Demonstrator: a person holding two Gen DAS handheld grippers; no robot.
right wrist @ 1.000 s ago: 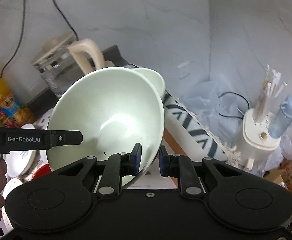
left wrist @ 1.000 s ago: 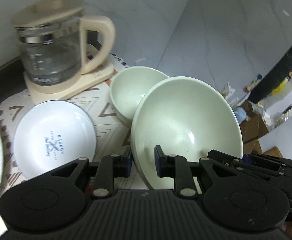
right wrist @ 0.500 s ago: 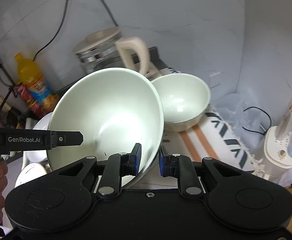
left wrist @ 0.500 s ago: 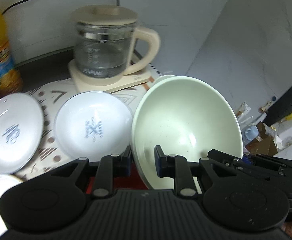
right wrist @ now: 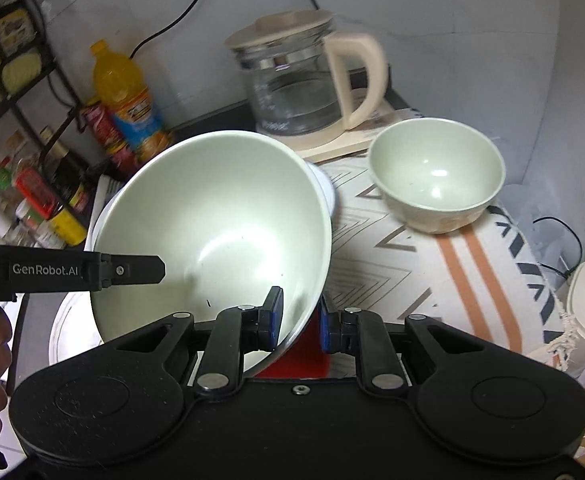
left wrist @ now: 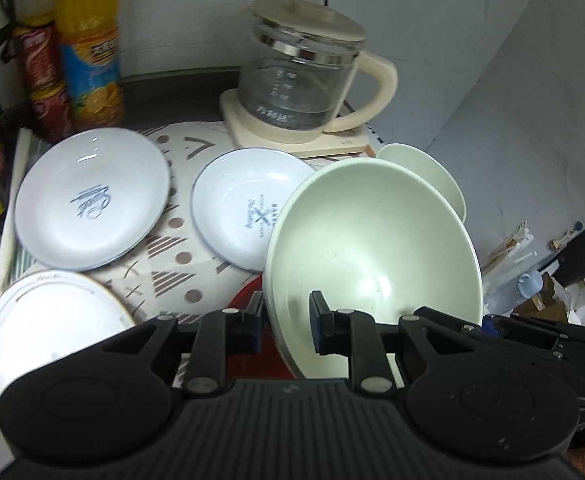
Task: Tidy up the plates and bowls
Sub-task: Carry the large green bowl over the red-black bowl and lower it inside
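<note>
A large pale green bowl [left wrist: 372, 248] hangs tilted above the table, held by both grippers. My left gripper [left wrist: 286, 326] is shut on its near rim, one pad inside and one outside. On the opposite rim my right gripper [right wrist: 300, 320] is shut in the same way on the bowl [right wrist: 220, 232]. A smaller pale green bowl [right wrist: 436, 176] stands on the patterned cloth to the right, half hidden behind the large one in the left wrist view. Two white plates with blue print [left wrist: 92, 200] [left wrist: 248, 208] lie on the cloth; a gold-rimmed white plate [left wrist: 48, 320] lies at the near left.
A glass kettle [left wrist: 304, 72] on a cream base stands at the back by the wall. An orange drink bottle [left wrist: 88, 48] and a red can [left wrist: 40, 76] stand at the back left. Something red [left wrist: 248, 300] lies under the held bowl. A shelf of jars [right wrist: 20, 184] is at far left.
Both grippers have carried the large bowl leftward, away from the small bowl. The kettle has slid right in view, and the plates, bottle and can have come into sight.
</note>
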